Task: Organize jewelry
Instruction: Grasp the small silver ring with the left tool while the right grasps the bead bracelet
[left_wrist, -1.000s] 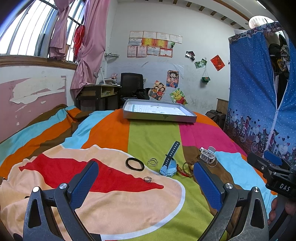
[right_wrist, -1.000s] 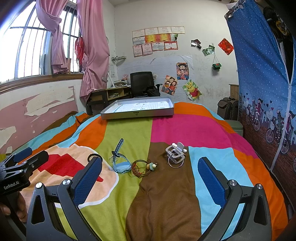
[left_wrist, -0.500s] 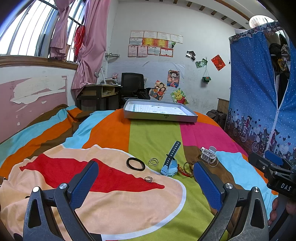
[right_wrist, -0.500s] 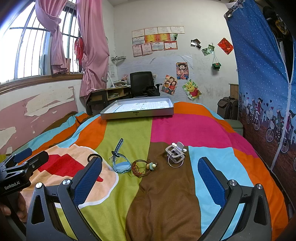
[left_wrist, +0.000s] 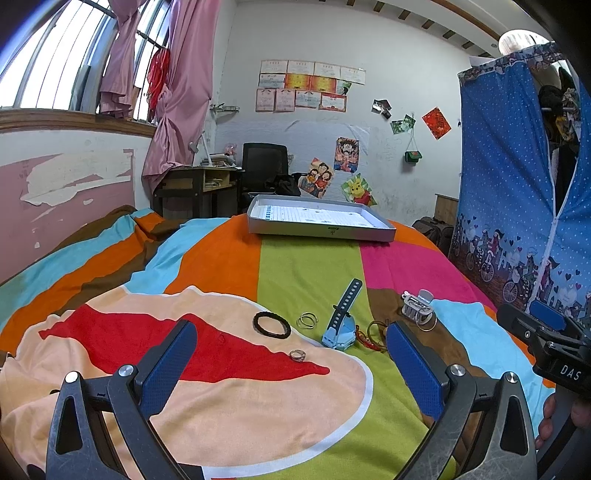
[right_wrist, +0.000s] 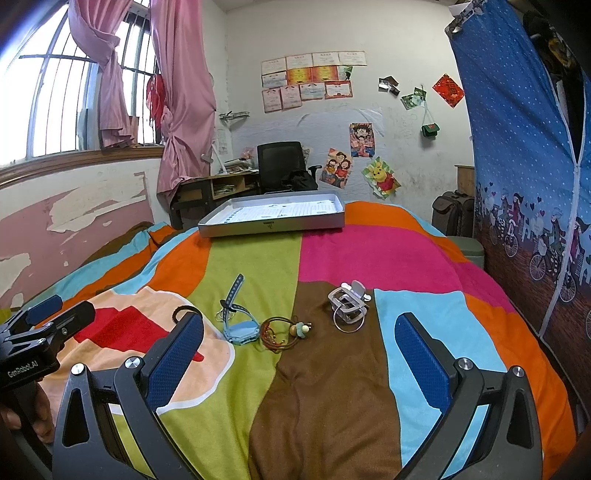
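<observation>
Jewelry all loose on the bed (left_wrist: 229, 266): black band (left_wrist: 272, 324), ring (left_wrist: 297, 355), blue watch (right_wrist: 240, 325), red cord bracelet (right_wrist: 280, 332), metal clasp piece (right_wrist: 348, 302). Grey tray (left_wrist: 321, 230) at the far end looks empty; nothing sorted yet. Left claw (left_wrist: 288, 365) and right claw (right_wrist: 299, 354) hover low, both spread wide, gripping nothing.

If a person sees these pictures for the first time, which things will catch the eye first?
First the bedspread with its bright colour blocks, which fills the lower part of both views. Next the small jewelry lying in a loose row across its middle: a black hair tie, a light blue watch and a silver clip. Behind them, at the far end of the bed, lies a shallow grey tray.
</observation>
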